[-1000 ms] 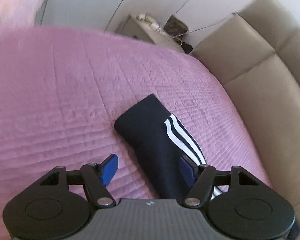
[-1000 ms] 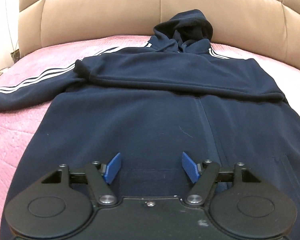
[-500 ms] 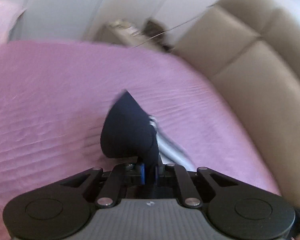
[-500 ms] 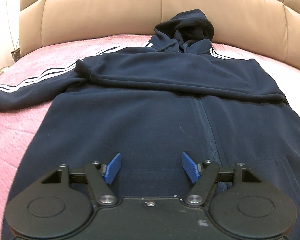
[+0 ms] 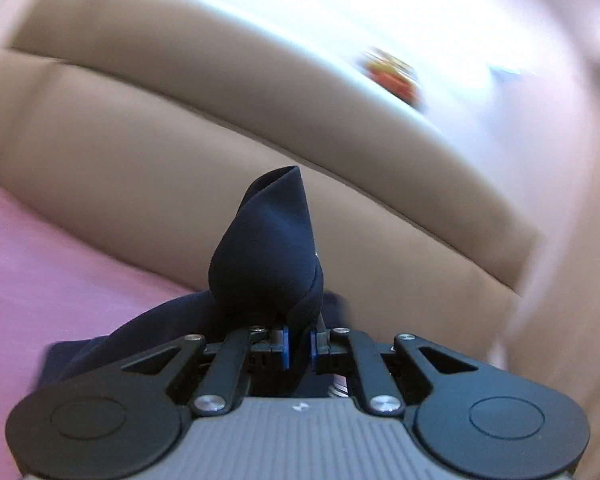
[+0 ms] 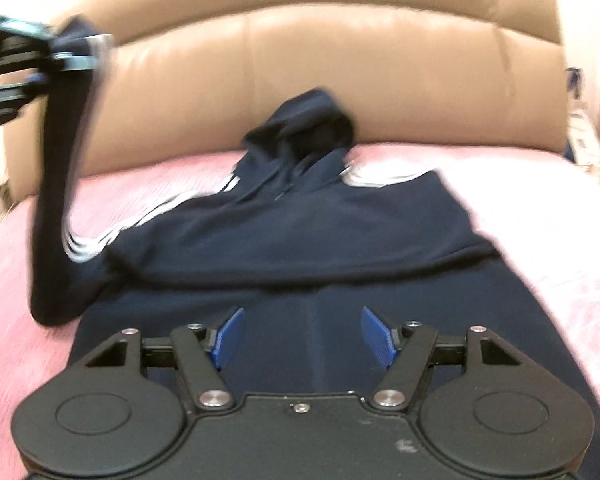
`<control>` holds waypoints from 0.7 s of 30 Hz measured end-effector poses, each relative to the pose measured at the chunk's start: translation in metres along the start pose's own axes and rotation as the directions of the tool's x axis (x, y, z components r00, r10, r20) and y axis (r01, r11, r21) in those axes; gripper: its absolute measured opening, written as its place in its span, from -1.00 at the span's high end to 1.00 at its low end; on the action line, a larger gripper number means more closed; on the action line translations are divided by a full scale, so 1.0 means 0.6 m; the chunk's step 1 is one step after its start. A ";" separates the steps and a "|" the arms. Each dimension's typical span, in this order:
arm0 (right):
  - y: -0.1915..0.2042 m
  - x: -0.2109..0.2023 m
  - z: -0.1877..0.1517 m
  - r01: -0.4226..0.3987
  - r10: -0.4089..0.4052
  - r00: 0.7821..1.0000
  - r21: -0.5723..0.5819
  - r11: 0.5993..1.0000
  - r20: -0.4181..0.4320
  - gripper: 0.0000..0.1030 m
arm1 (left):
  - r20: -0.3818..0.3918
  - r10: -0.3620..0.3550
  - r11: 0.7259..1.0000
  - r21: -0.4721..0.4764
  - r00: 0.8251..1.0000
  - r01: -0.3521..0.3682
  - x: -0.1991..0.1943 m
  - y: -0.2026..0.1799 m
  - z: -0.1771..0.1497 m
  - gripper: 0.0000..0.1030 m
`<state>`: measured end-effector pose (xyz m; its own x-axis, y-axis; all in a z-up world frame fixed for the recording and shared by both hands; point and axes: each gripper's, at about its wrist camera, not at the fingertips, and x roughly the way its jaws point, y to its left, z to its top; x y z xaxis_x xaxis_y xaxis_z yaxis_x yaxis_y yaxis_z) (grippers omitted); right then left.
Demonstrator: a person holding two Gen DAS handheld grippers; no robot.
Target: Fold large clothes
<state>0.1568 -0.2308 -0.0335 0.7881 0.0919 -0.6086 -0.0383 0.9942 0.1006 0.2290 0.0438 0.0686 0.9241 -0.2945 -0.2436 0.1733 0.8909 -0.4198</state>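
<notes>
A navy hoodie [image 6: 308, 232] with white stripes lies flat on the pink bedspread [image 6: 16, 288], hood toward the headboard. My left gripper [image 5: 298, 346] is shut on the cuff of its sleeve [image 5: 268, 252], which stands up past the blue pads. In the right wrist view that gripper [image 6: 40, 68] is raised at the upper left, and the striped sleeve [image 6: 56, 216] hangs from it down to the bed. My right gripper [image 6: 302, 336] hovers open over the hoodie's lower front, nothing between its fingers.
A tan padded headboard [image 6: 340, 80] runs along the far side of the bed. Blurred items [image 6: 584, 132] stand beyond the bed at the right edge. Bare pink bedspread [image 6: 540, 208] lies on both sides of the hoodie.
My left gripper closed on the sleeve cuff, then lifted it off the bed and swung it toward the headboard. The right gripper rose a little above the hoodie, still open.
</notes>
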 end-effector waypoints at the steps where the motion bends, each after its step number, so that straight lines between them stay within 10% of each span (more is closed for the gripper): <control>1: -0.017 -0.003 0.006 0.010 -0.010 1.000 0.027 1.000 0.011 -0.55 | -0.030 -0.040 0.999 0.029 0.999 0.041 0.027 -0.030 -0.014 0.78; 5: -0.079 0.004 0.016 0.044 -0.044 0.999 0.149 0.988 -0.007 -0.56 | -0.231 -0.135 0.987 0.058 0.963 0.152 0.113 -0.087 -0.082 0.15; 16: -0.163 0.057 0.031 -0.024 0.061 0.994 0.379 0.925 -0.087 -0.60 | -0.277 0.244 0.958 0.219 0.929 -0.186 0.057 0.042 -0.172 0.15; 21: -0.173 0.126 0.097 -0.073 0.114 0.989 0.353 0.933 -0.095 -0.64 | -0.294 0.266 0.960 0.169 0.918 -0.224 0.080 0.103 -0.167 0.14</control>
<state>0.2559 -0.3304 -0.0440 0.7164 0.2092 -0.6656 0.1239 0.9007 0.4164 0.2500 0.0502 -0.0568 0.7944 -0.1345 -0.5923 0.0164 0.9796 -0.2004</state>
